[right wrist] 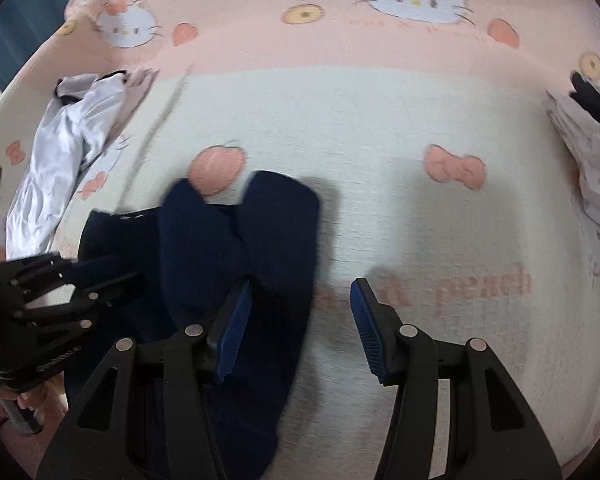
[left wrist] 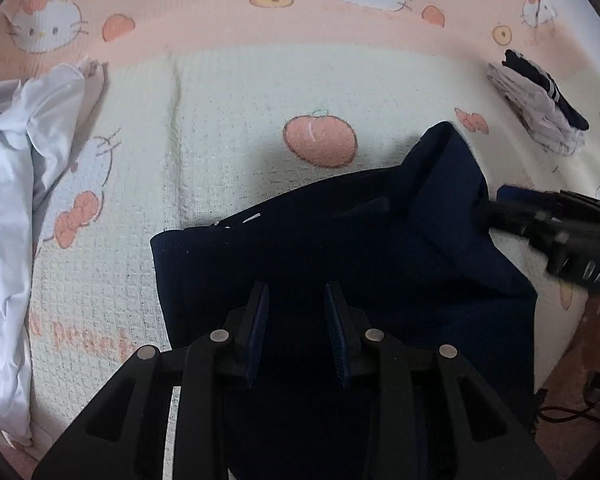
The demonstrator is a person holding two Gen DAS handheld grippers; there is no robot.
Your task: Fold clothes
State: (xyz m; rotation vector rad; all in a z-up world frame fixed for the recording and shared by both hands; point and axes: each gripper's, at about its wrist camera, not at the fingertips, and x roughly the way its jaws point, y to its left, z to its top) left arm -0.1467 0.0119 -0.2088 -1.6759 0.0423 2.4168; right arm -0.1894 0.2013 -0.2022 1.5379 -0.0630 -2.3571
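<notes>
- The navy garment (left wrist: 340, 248) is seen lying partly folded on the towel (left wrist: 228, 128), near its front edge, with one flap doubled over on the right.
- The left gripper (left wrist: 296, 332) is held above the garment with a modest gap between its pads; nothing is gripped, though dark cloth lies below them.
- The right gripper (right wrist: 300, 328) is seen open rather wider, its left pad beside the garment's right edge; nothing is held between the pads.
- With neither gripper holding cloth, the doubled flap could be sprung open again if it is brushed.
- If only the top layer is pinched, the fold could be dragged askew and creased.
- The loose towel could be caught together with the garment and bunched up.
- The white garment (left wrist: 8, 200) at the left and the folded pile (left wrist: 540, 104) at the right lie well apart, so snagging them is judged unlikely.
</notes>
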